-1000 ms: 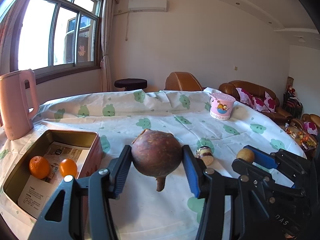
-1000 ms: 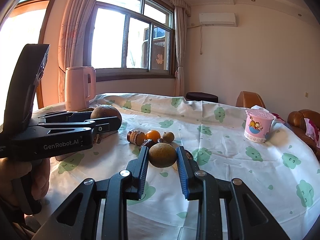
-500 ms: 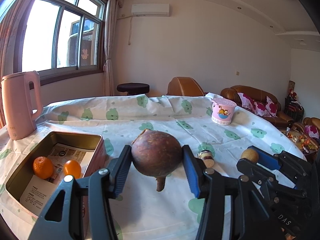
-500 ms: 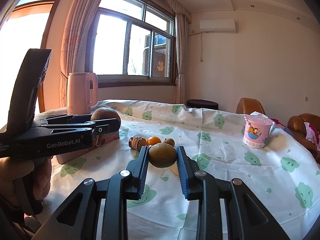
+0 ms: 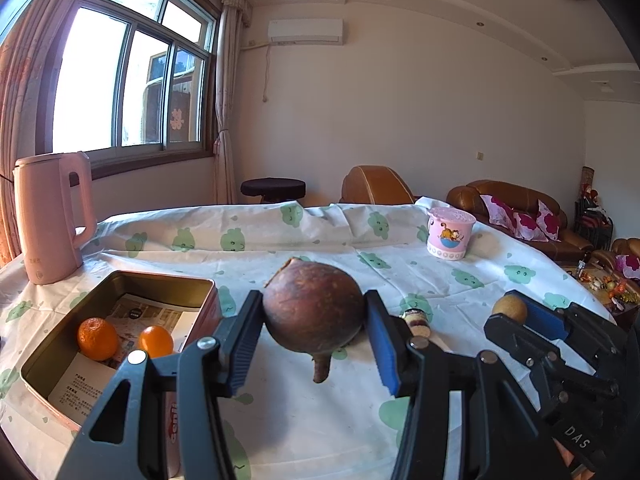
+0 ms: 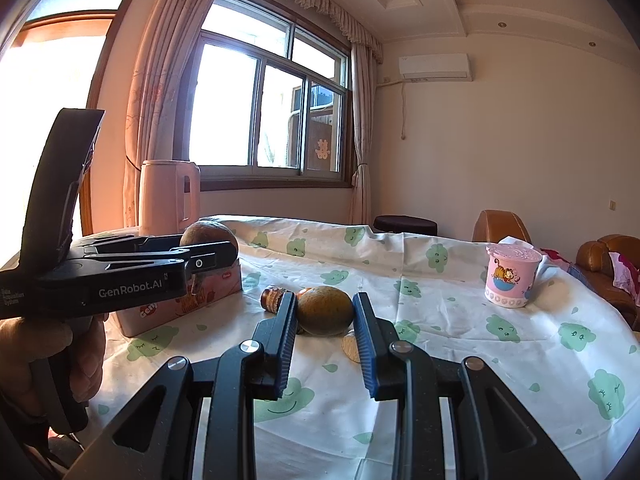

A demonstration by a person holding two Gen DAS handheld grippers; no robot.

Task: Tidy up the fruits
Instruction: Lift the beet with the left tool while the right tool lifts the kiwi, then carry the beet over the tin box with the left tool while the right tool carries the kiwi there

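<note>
In the left wrist view, the left claw point(image 5: 314, 342) grips a dark brown mangosteen-like fruit point(image 5: 313, 314) between its blue pads, lifted clear of the table point(image 5: 304, 420). At about 9 o'clock from it sits the open metal tin point(image 5: 120, 280), lined with printed paper and holding two oranges point(image 5: 97, 338). The pink kettle point(image 5: 52, 216) stands at 10 o'clock, the pink cup point(image 5: 450, 232) at 1 o'clock. The right claw point(image 5: 516, 312) enters at 3 o'clock with a small tan fruit in it. The round skin could roll out of the pads if the claw tilts on the way to the tin, and released from too high the fruit may bounce out or bruise the oranges. In the right wrist view, the right claw point(image 6: 325, 326) is closed on a greenish-brown fruit point(image 6: 325, 310), above the cloth. Only this view shows the hand point(image 6: 60, 360) holding the left tool, the tin's pink outer wall point(image 6: 180, 304), and loose pieces point(image 6: 274, 298) left on the table; only the left view shows the tin's inside.
</note>
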